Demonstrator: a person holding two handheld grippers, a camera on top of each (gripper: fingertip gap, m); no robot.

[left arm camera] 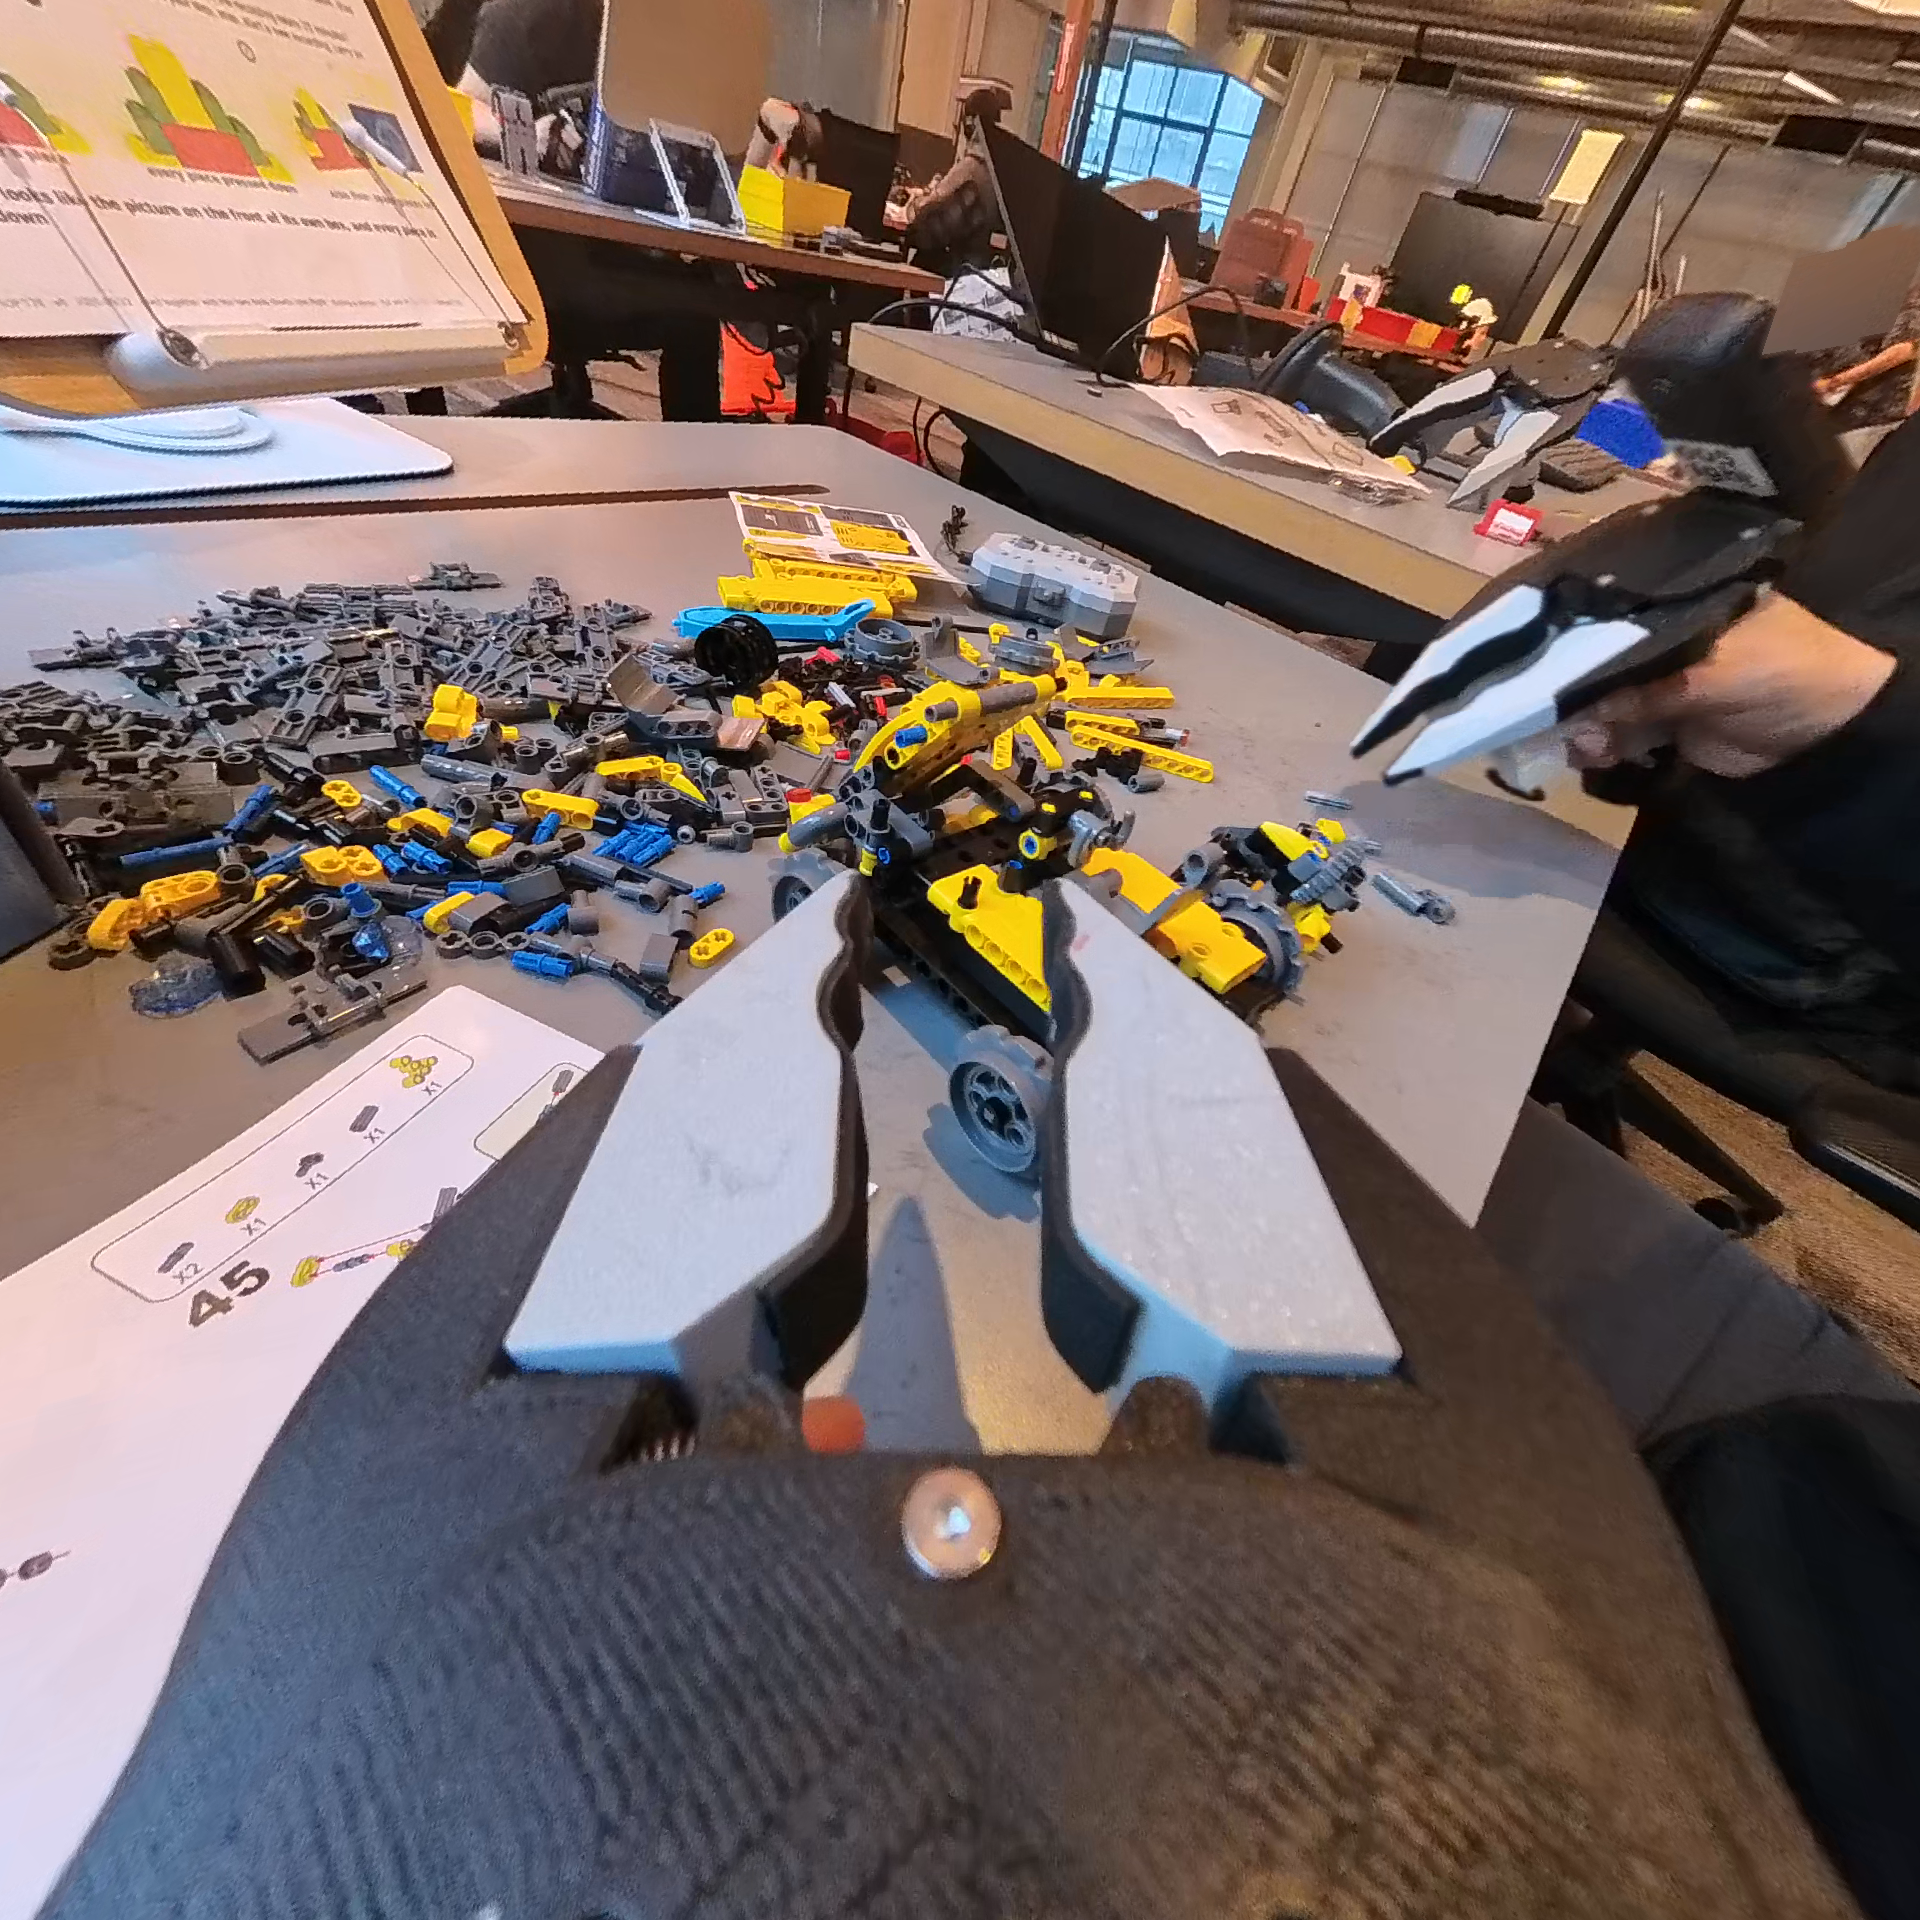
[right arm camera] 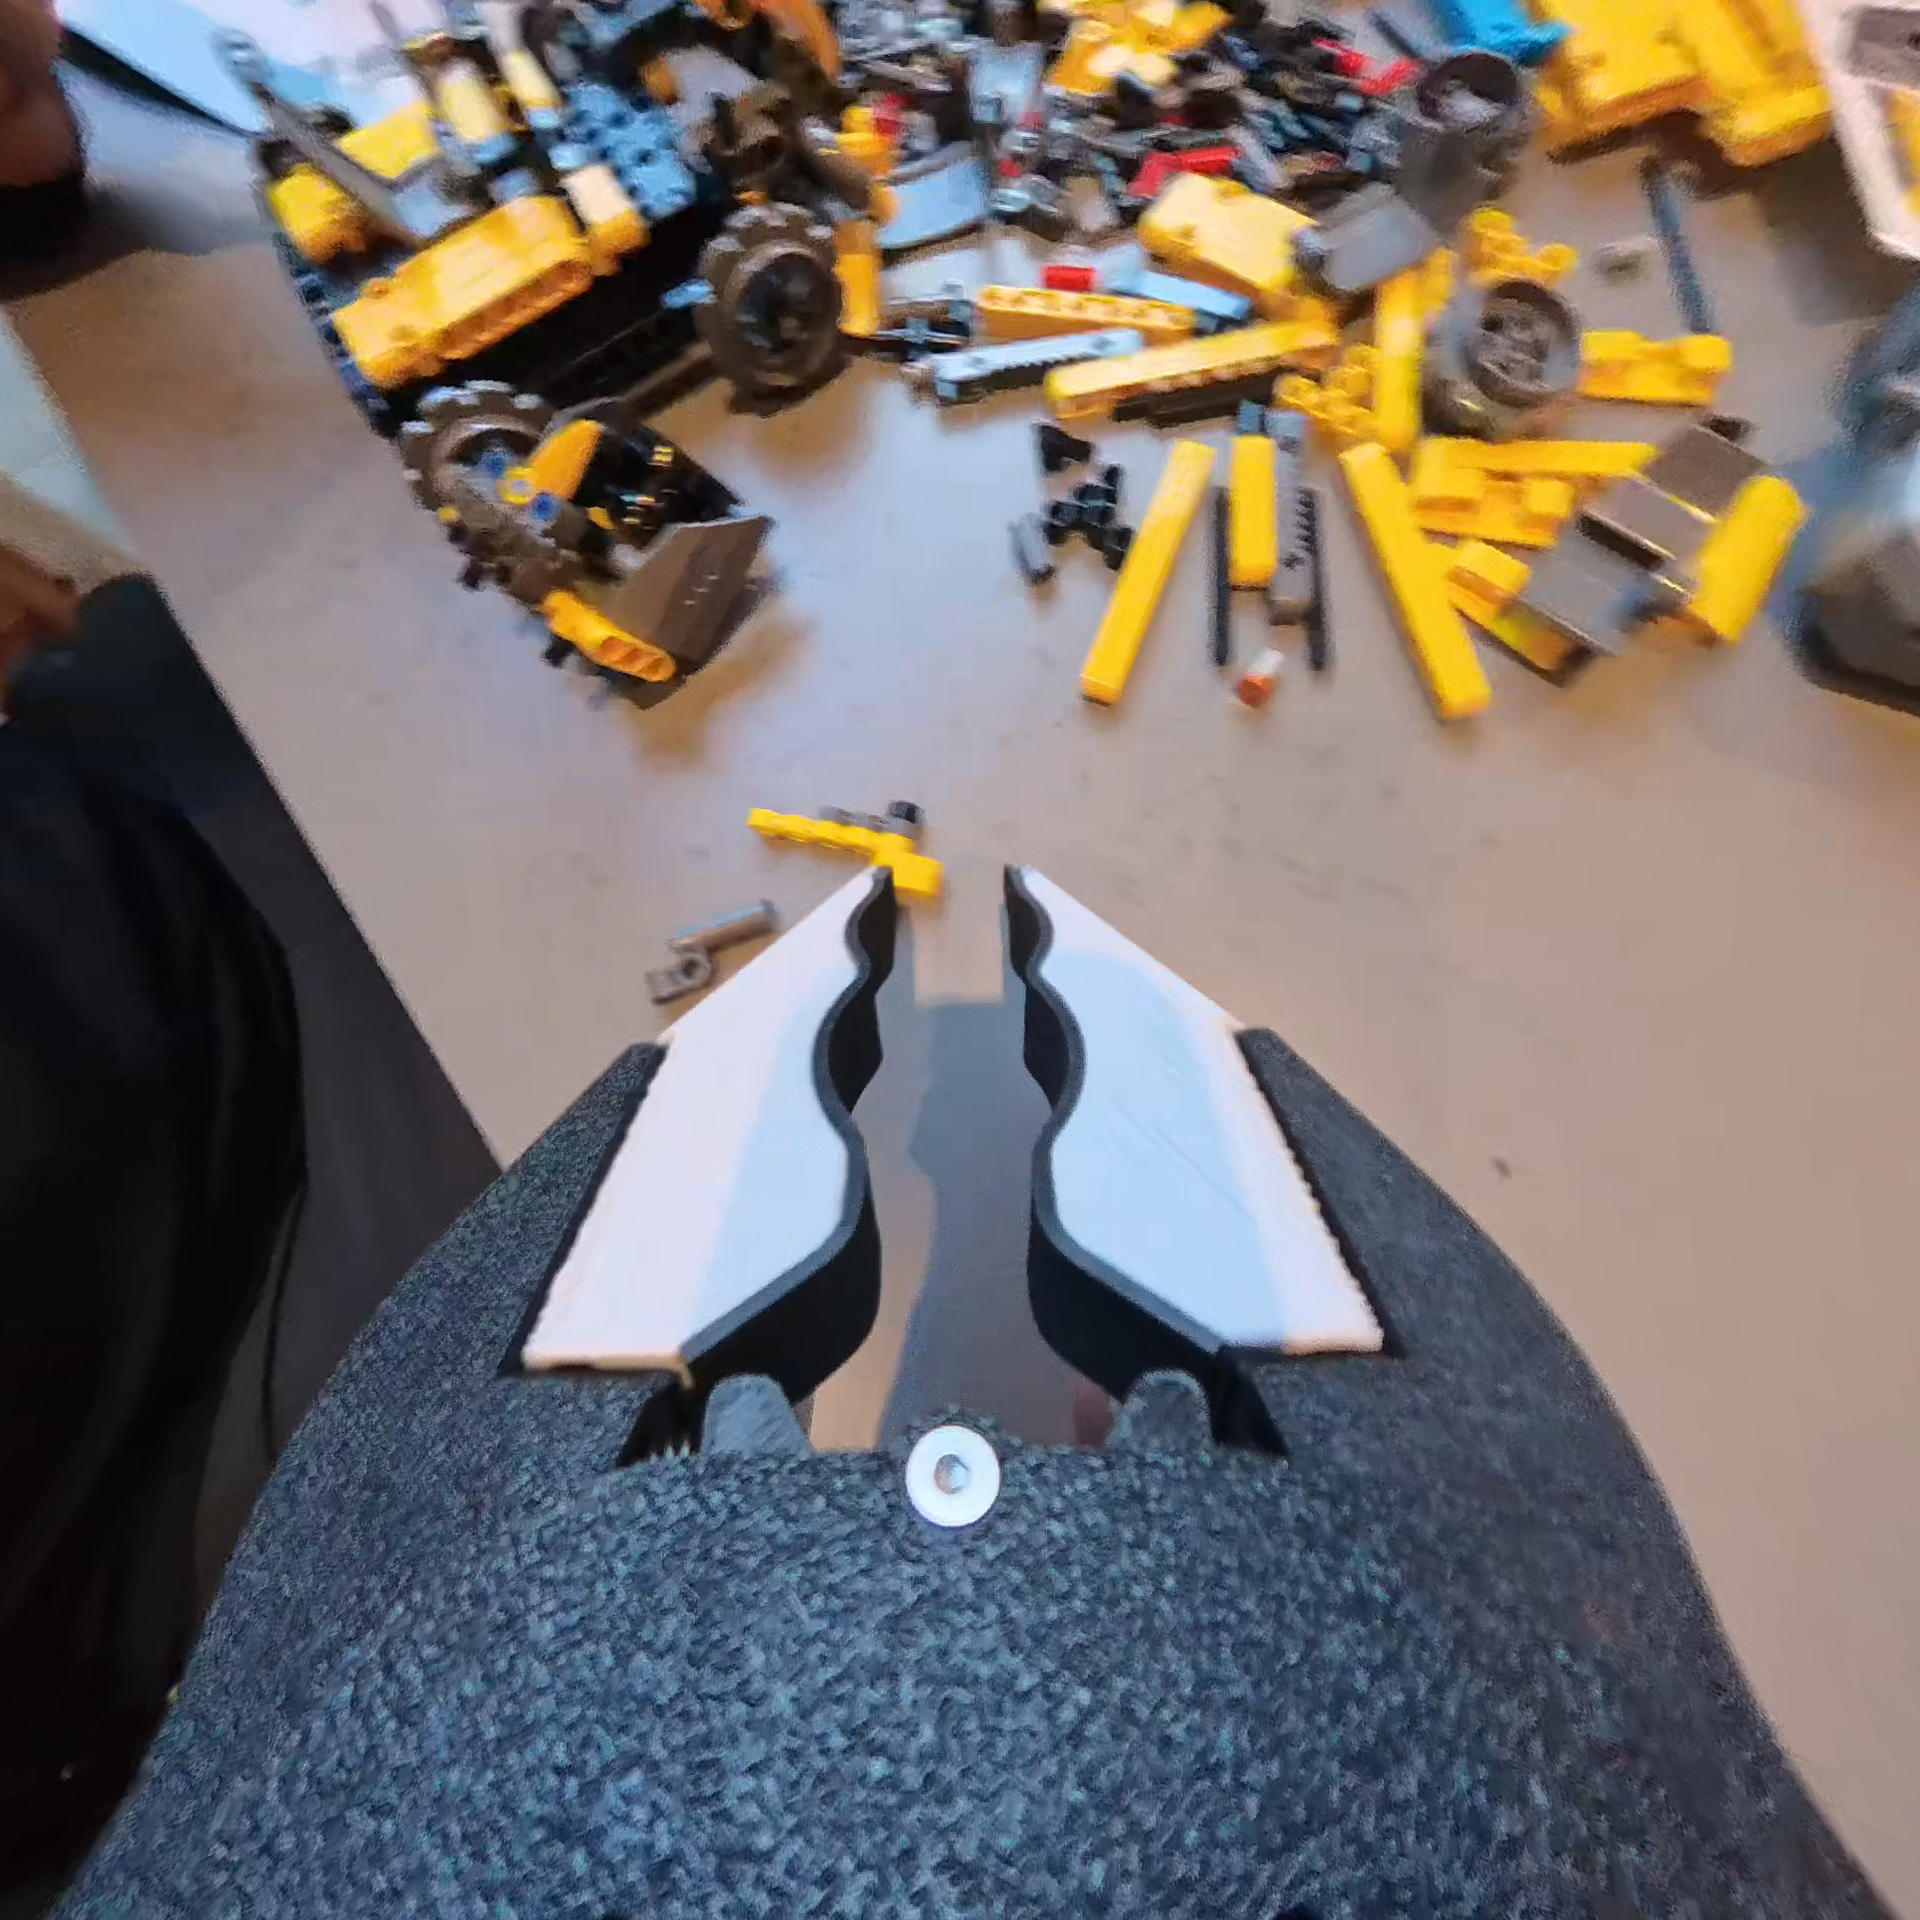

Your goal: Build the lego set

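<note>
Two empty grippers over a table strewn with building-toy parts.
The left gripper has its jaws apart, and a half-built yellow-and-black vehicle lies just beyond its tips, with a loose parts pile to their left. The right gripper is also parted and holds nothing; a small yellow piece lies at its left fingertip, and yellow beams lie farther ahead.

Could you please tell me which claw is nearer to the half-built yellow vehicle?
Left. The left claw is open right at the yellow vehicle; the right claw hovers apart, off to its right.
</note>
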